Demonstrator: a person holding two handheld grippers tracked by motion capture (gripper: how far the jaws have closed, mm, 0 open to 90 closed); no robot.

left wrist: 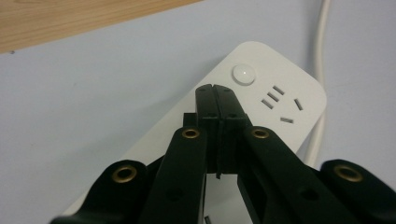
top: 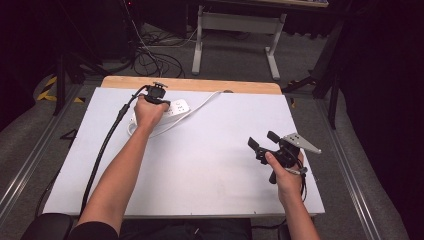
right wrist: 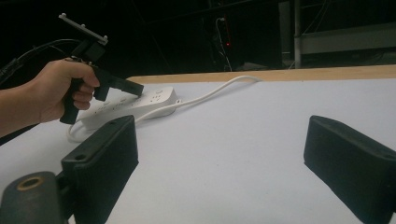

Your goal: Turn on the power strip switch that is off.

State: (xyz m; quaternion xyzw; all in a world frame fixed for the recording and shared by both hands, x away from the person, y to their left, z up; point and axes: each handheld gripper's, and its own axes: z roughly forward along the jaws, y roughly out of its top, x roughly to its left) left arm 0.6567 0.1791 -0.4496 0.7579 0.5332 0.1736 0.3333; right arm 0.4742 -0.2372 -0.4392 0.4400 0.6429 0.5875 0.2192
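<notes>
While your left gripper [left wrist: 215, 88] has its jaws pressed together with nothing between them, their tips sit on or just over the power strip [left wrist: 275, 100], right beside its round white button [left wrist: 244, 74]. That strip is a white, round-cornered bar with slotted sockets just past the jaw tips, and its white cable [right wrist: 210, 93] curls away toward the table's wooden edge [top: 200, 84]. Your right gripper [top: 261, 142] stands well apart from it, jaws spread wide and holding nothing
</notes>
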